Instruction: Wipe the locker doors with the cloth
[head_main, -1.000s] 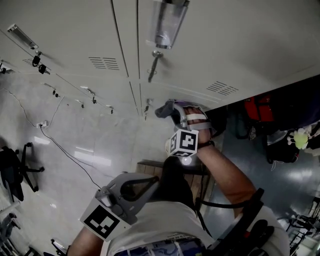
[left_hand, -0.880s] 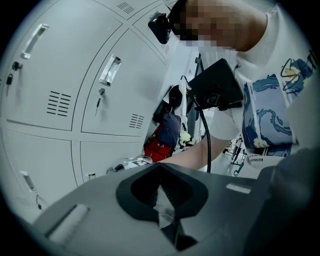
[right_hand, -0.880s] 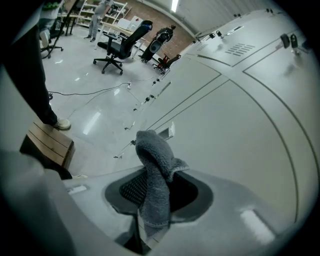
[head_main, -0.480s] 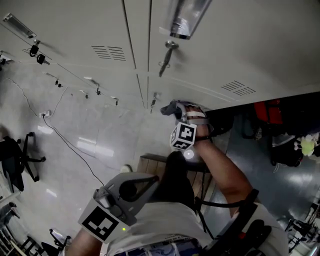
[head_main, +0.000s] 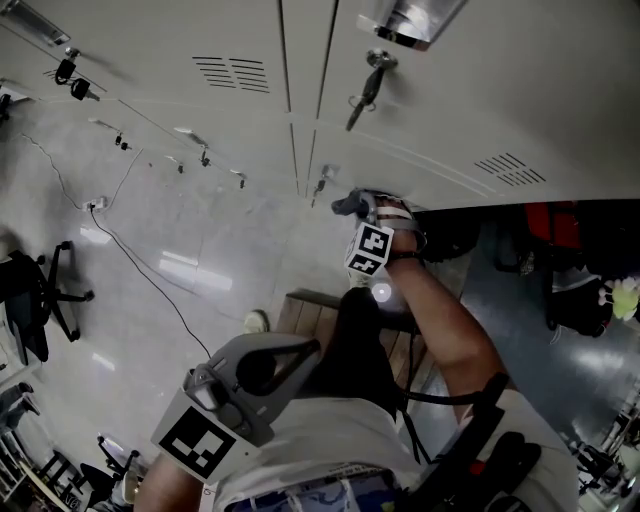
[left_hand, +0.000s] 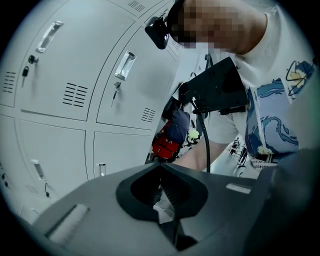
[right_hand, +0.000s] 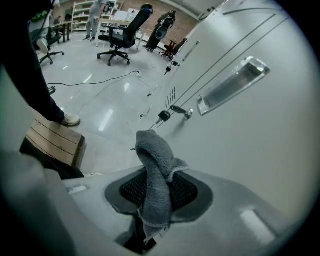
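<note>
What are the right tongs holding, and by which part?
The right tongs grip the grey cloth by its lower end; the rest sticks up free.

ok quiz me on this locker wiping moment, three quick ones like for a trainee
1. What is the right gripper clamped on? A a key; B a grey cloth; C nothing.
2. True or false: the left gripper is raised to the locker doors beside the right one.
3. In the head view, what hangs from the lock above the right gripper?
Key: 1 B. 2 False, it sits low by the person's waist. 3 A key.
</note>
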